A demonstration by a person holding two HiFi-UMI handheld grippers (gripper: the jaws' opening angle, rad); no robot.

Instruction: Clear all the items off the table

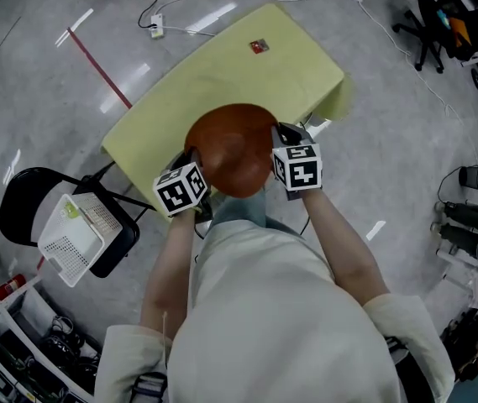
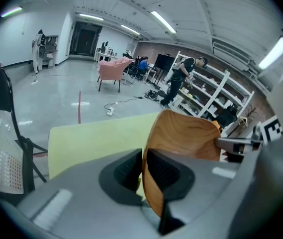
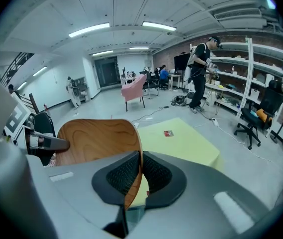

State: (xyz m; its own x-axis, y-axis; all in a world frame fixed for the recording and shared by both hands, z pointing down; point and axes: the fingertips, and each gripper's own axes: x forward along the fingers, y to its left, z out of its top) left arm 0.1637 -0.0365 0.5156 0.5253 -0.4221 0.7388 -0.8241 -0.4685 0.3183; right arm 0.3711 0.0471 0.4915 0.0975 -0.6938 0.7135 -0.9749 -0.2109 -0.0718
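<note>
A round wooden bowl (image 1: 232, 148) hangs above the near edge of the yellow-green table (image 1: 297, 53), held between both grippers. My left gripper (image 1: 190, 159) is shut on the bowl's left rim; in the left gripper view the thin wooden wall (image 2: 181, 143) is pinched between the dark pads (image 2: 127, 171). My right gripper (image 1: 281, 134) is shut on the right rim, and the right gripper view shows the bowl (image 3: 94, 141) clamped between its pads (image 3: 156, 173). A small red item (image 1: 259, 46) lies flat near the table's far side, also visible as a red item (image 3: 168, 133) in the right gripper view.
A black chair (image 1: 49, 217) with a white perforated basket (image 1: 75, 233) on its seat stands left of the table. A cable and power strip (image 1: 156, 28) lie on the floor beyond. Office chairs (image 1: 440, 23) and shelving stand at the right. A person (image 3: 201, 68) stands by shelves far off.
</note>
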